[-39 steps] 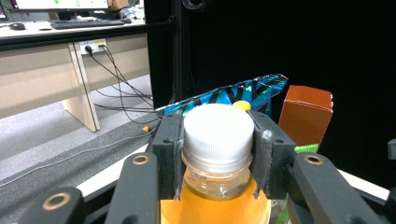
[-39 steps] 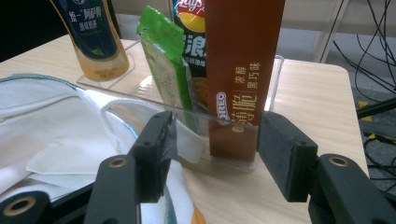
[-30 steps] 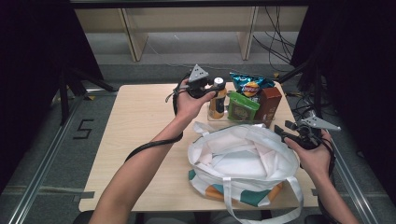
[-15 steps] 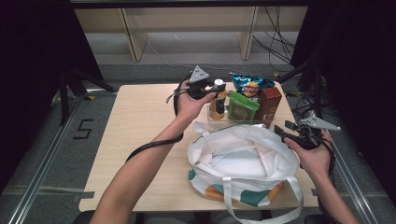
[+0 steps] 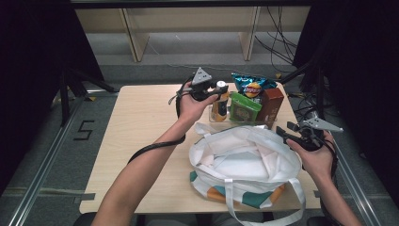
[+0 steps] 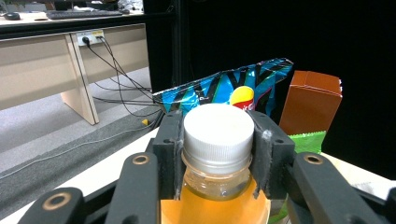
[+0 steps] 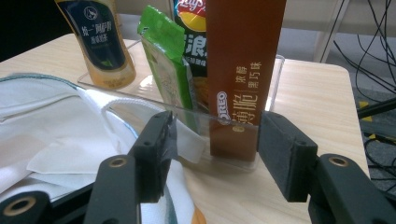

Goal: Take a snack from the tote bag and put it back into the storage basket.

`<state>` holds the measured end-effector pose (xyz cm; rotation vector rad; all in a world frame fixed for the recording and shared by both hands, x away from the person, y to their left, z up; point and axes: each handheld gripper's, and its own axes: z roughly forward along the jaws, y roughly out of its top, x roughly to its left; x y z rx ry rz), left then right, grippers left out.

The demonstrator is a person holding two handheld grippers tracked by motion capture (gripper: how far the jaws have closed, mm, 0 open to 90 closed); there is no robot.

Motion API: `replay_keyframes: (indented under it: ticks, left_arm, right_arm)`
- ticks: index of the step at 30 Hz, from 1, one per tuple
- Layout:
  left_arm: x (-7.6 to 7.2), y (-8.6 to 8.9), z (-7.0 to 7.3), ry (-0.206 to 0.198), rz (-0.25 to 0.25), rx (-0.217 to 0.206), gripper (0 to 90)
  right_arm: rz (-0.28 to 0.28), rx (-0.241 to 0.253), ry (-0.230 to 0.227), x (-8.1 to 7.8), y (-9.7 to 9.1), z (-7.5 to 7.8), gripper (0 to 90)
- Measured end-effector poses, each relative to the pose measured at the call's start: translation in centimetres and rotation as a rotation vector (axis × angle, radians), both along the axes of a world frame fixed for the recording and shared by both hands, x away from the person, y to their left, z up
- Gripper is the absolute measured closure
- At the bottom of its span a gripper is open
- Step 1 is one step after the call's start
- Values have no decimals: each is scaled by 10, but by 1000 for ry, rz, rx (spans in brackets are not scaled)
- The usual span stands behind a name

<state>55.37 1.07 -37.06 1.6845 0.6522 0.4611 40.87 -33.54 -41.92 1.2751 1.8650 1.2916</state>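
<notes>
My left gripper (image 5: 217,88) is shut on the white cap of a bottle of orange drink (image 5: 219,107), which stands upright at the left end of a clear tray (image 5: 241,123). In the left gripper view the pads (image 6: 173,144) press both sides of the cap (image 6: 218,126). My right gripper (image 5: 283,133) hovers open at the right rim of a white tote bag (image 5: 244,160). In the right gripper view its jaws (image 7: 215,135) hold nothing; the brown biscuit box (image 7: 243,70) stands beyond them.
The tray also holds a blue chips bag (image 5: 253,86), a green packet (image 5: 243,109) and the brown box (image 5: 272,104). The tote lies open on the near right of the wooden table (image 5: 141,122). Cables trail past the table's right edge.
</notes>
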Motion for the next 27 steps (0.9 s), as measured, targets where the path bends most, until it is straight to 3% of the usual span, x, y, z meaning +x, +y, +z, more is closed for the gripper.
replay_keyframes:
  ticks: [14, 20, 27]
  left_arm:
    - [2, 1, -5, 7, 5, 7, 588]
    - [2, 1, -7, 11, 6, 9, 588]
    - [2, 0, -10, 16, 6, 12, 588]
  right_arm:
    - [-21, 20, 2, -1, 2, 0, 468]
    - [2, 24, 27, -1, 2, 1, 468]
    - [2, 2, 16, 0, 0, 0, 468]
